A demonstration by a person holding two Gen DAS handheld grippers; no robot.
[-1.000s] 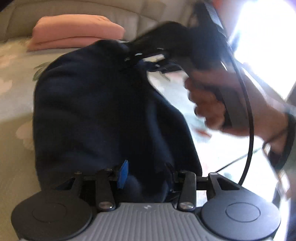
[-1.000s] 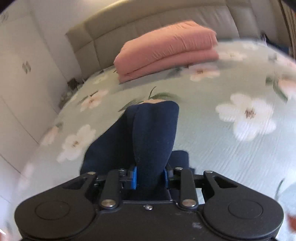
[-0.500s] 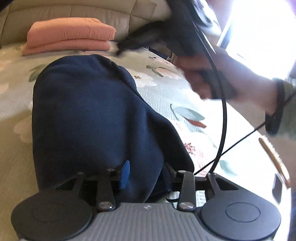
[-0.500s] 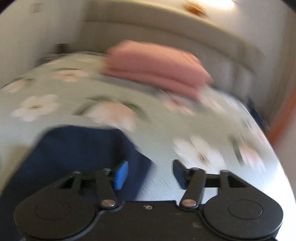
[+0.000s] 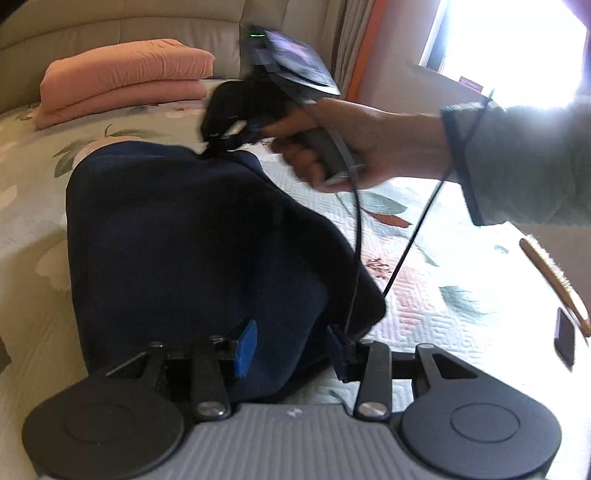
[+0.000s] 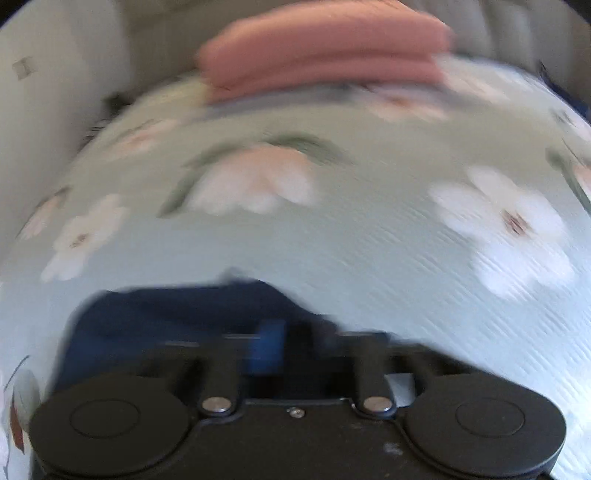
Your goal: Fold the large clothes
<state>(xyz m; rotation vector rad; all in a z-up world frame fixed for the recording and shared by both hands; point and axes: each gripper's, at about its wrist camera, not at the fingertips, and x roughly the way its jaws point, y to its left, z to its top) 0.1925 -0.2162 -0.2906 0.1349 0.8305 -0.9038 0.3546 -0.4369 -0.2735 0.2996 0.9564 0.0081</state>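
Note:
A navy garment (image 5: 192,240) lies folded in a thick pile on the flowered bed cover (image 5: 424,266). My left gripper (image 5: 291,349) is at its near edge. Its jaws are opening slightly, but the blue pads still press on a bulky fold of the cloth. At the far edge, a person's hand (image 5: 354,147) holds my right gripper (image 5: 218,146), which points down onto the cloth. Its tips are shut and pinch a small peak of fabric. The right wrist view is blurred: the right gripper (image 6: 284,343) has its pads together over the navy garment (image 6: 166,314).
A folded pink stack (image 5: 125,81) (image 6: 325,48) rests against the beige headboard (image 5: 110,29) at the far end of the bed. A black cable (image 5: 356,240) hangs from the right gripper across the garment. A wooden-handled brush (image 5: 554,284) and a small dark object (image 5: 565,339) lie at the bed's right edge.
The right gripper let go of the fold it held, lifted away with open jaws, then came back down onto the garment's far edge and shut. The left gripper stayed on its fold.

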